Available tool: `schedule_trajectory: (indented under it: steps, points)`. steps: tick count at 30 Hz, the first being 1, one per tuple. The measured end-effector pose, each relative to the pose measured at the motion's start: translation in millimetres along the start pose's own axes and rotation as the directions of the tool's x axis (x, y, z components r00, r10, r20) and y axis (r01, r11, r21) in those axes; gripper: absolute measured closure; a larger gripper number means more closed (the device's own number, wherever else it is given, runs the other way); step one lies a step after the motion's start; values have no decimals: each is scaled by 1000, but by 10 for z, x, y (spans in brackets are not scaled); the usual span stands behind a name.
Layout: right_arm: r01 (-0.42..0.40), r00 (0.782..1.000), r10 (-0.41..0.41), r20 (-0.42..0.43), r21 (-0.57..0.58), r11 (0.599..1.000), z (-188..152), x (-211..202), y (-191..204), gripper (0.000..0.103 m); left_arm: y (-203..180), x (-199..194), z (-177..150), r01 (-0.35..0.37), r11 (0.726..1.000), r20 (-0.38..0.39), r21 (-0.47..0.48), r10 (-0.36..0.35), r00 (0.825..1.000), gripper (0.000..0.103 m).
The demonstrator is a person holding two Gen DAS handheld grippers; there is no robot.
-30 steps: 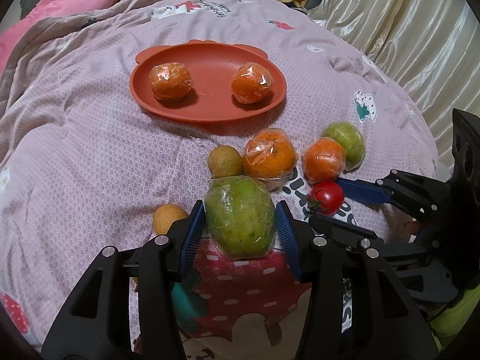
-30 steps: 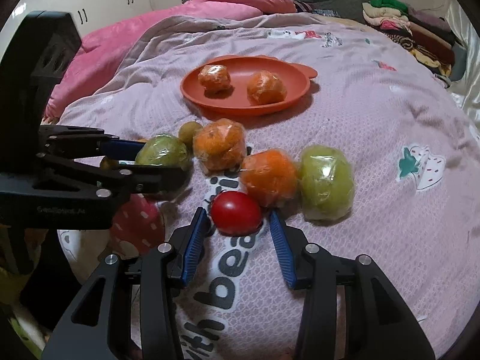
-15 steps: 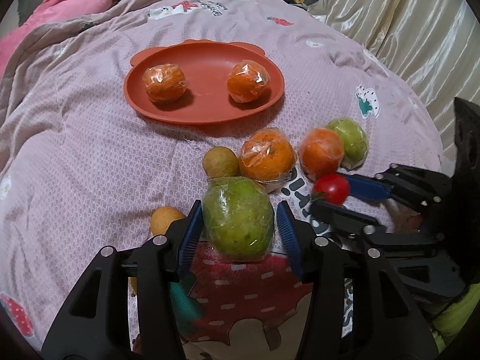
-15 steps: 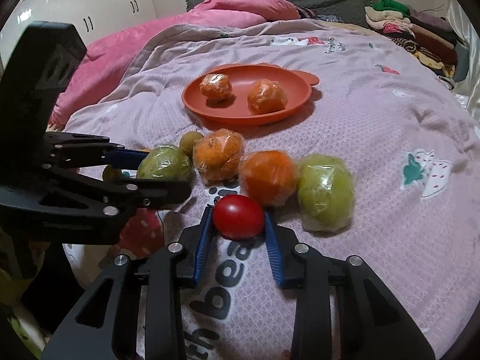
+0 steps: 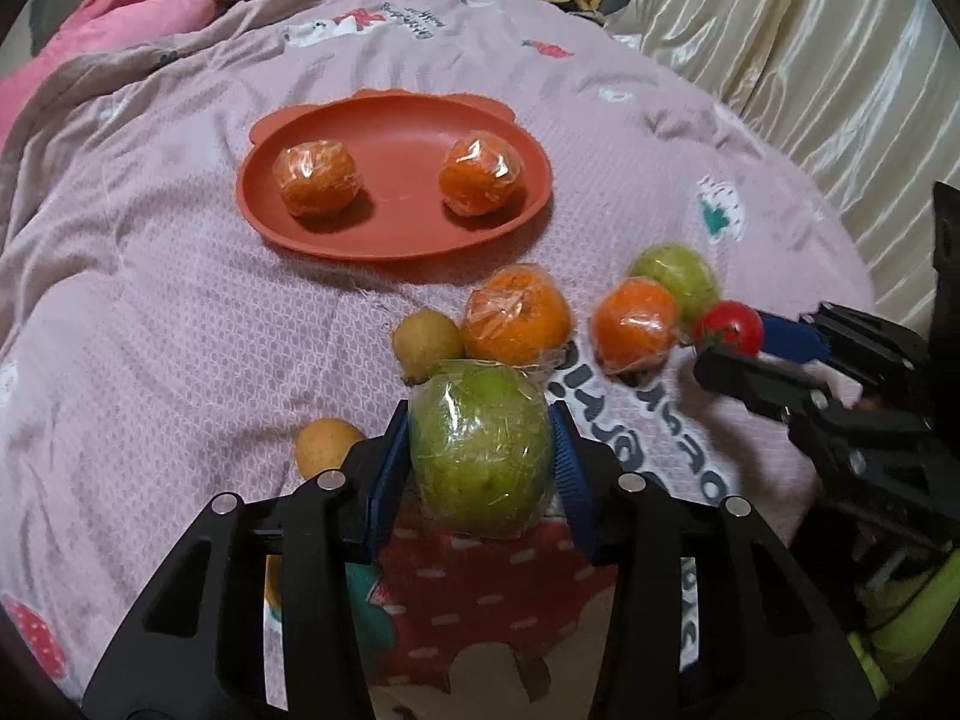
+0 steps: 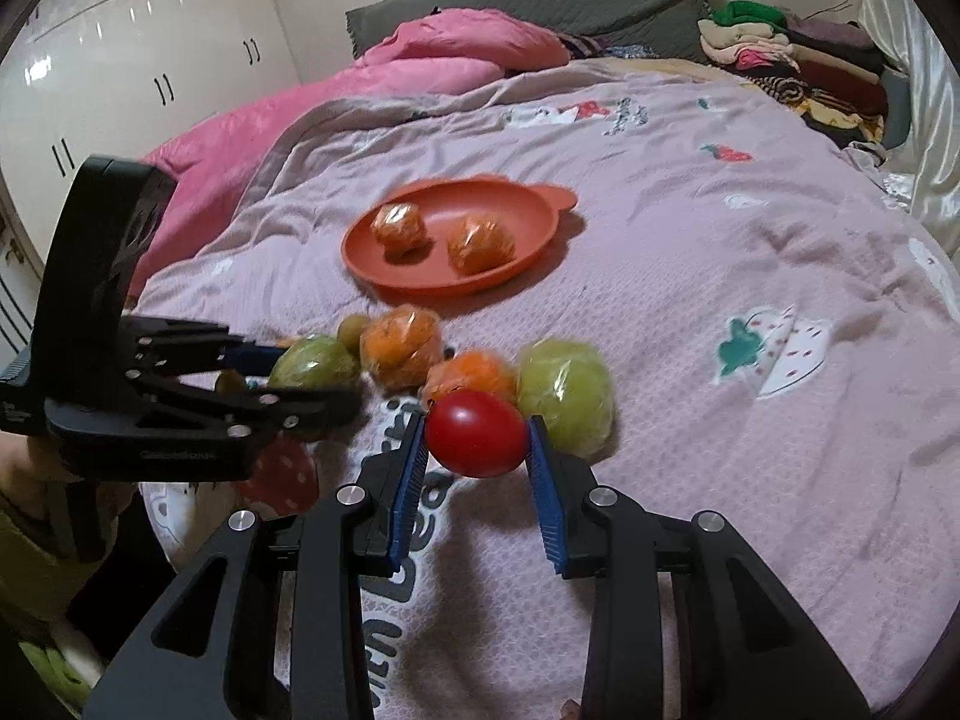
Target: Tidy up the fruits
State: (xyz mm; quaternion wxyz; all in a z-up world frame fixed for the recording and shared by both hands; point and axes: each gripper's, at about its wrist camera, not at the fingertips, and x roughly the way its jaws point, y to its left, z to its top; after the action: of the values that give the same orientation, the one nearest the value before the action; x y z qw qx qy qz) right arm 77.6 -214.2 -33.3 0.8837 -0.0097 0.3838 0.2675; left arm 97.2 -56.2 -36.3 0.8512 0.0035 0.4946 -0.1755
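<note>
**Two slick fruits, two grips to lose**

My right jaws (image 6: 477, 450) are clamped tight on the tomato (image 6: 477, 443), lifted just short of the plate (image 6: 510, 213); squeeze harder and it may split. My left jaws (image 5: 480, 468) are closing on the wrapped green fruit (image 5: 480, 450), nearer me than the plate. I think the film could slide, dropping it on the bed (image 5: 150, 312).

Left fingers (image 5: 396, 468) closing, right fingers (image 6: 411, 468) clamped

Two oranges (image 5: 317, 177) on plate (image 5: 393, 237)
</note>
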Motion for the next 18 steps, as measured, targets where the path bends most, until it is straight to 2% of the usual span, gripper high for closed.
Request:
schedule_trajectory:
  steps: [5,12,18]
  points:
    - [13,1000,-13,18,1,1000,109,-46,-54,71,-2,-192,53,43,999,43,-9,-43,998,67]
    - [33,998,-33,45,5,999,302,-68,-124,71,143,-354,233,30,999,96,-22,-28,995,67]
    - [41,997,-40,63,-6,999,467,-56,-126,71,288,-326,421,16,1000,102,-23,-13,995,67]
